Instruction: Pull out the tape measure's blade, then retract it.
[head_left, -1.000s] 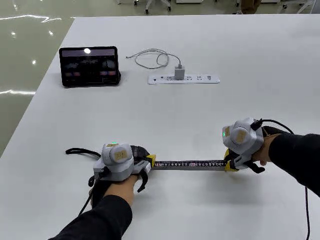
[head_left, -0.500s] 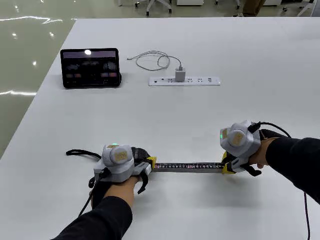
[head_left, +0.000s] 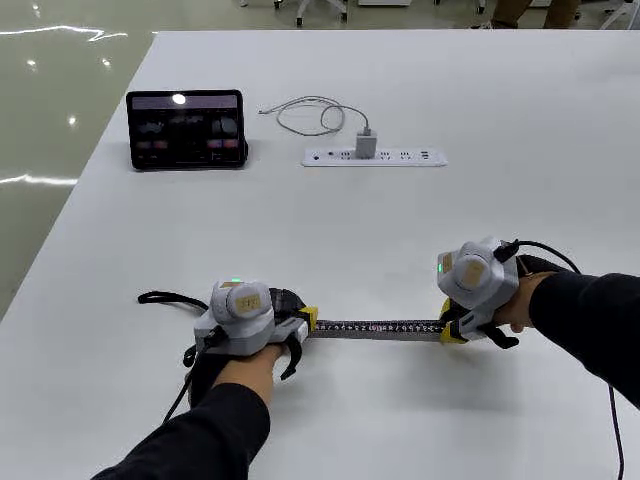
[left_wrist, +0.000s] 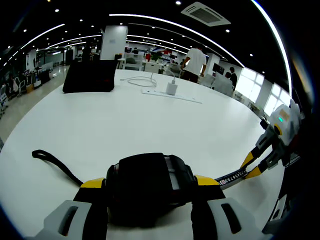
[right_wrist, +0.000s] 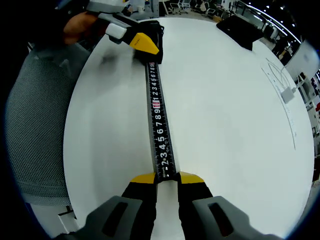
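Black tape case (left_wrist: 150, 187) sits on the near left of the white table (head_left: 350, 230). My left gripper (head_left: 298, 322) is clamped on it, with one yellow tip on each side. The blade (right_wrist: 157, 125) lies flat on the table, pulled out to the right. My right gripper (right_wrist: 165, 178) pinches the end of the blade tight between its tips. A black strap (head_left: 165, 298) trails off to the left. Far off sit a tablet (head_left: 186, 129) and a power strip (head_left: 375, 157).

An open-plan office — ceiling vent (left_wrist: 205, 13), strip lights (left_wrist: 165, 22), glossy floor (head_left: 60, 100), rows of desks (left_wrist: 150, 64) beyond.
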